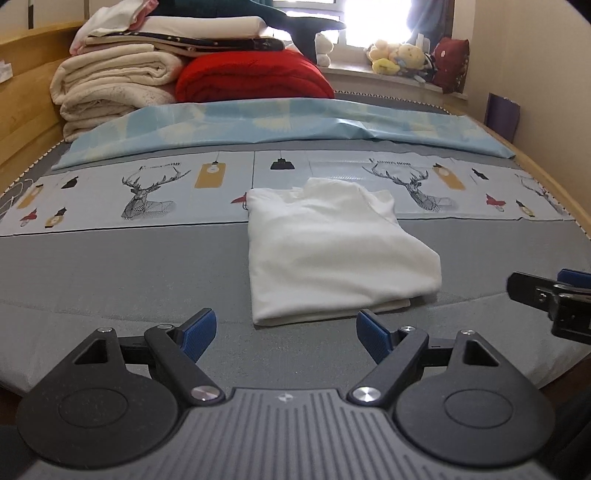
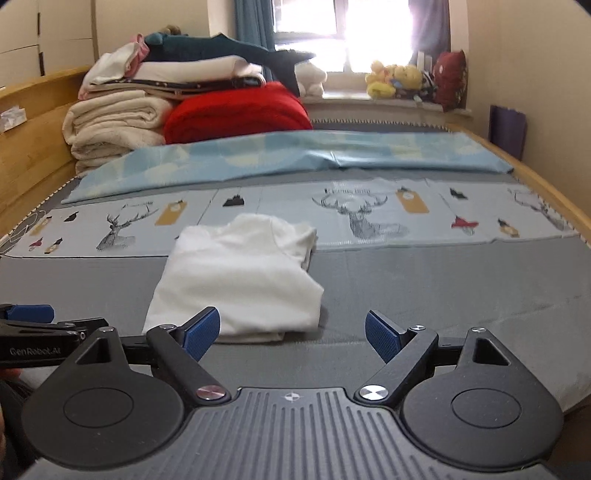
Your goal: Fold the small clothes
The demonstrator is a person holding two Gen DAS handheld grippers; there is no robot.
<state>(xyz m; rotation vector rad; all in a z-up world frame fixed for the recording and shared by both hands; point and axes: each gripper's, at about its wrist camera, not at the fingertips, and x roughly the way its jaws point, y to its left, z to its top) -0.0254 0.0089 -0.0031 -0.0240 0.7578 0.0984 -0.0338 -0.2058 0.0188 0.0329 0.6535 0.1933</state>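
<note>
Wooden-framed bed (image 1: 22, 122), grey mattress; folded blankets (image 1: 114, 85) far left; bright window (image 2: 373, 33) far; cream walls (image 2: 524, 55); sill toys (image 1: 399, 55).

"genrobot.ai" on left tongs (image 2: 27, 314)

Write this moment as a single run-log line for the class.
stage: fold looks done | white garment: folded, lying on grey bed cover | left gripper: open, empty | right gripper: open, empty
</note>
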